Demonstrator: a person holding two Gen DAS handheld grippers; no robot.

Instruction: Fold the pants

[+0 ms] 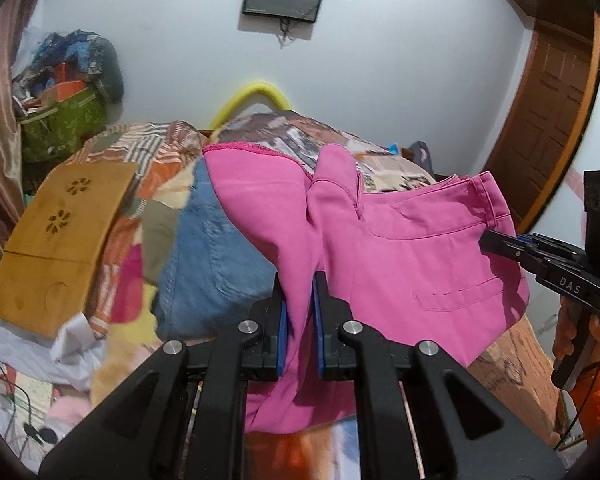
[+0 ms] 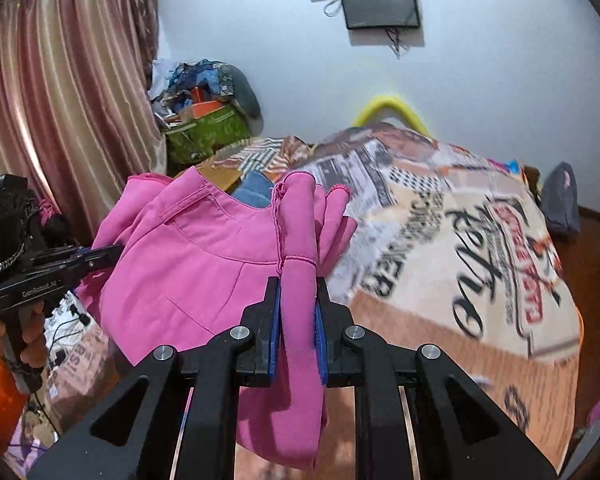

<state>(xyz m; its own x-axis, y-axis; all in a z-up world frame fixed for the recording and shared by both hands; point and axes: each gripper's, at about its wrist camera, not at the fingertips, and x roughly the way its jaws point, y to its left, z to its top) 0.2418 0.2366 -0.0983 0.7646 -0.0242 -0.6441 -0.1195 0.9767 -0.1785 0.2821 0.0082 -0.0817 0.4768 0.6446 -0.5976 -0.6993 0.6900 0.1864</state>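
The pink pants (image 1: 400, 256) hang lifted above the bed, stretched between my two grippers. My left gripper (image 1: 300, 280) is shut on a bunched fold of pink cloth. It also shows in the right wrist view (image 2: 112, 254) at the pants' left edge. My right gripper (image 2: 298, 284) is shut on a rolled fold of the pants (image 2: 204, 264). It also shows in the left wrist view (image 1: 486, 240) at the waistband side. A back pocket seam shows on the pants.
The bed carries a printed cover (image 2: 460, 240) and blue jeans (image 1: 216, 264). An orange-brown cloth (image 1: 60, 236) lies at the left. A heap of clutter (image 1: 64, 92) stands by the curtain (image 2: 60, 120). A wooden door (image 1: 552, 120) is at the right.
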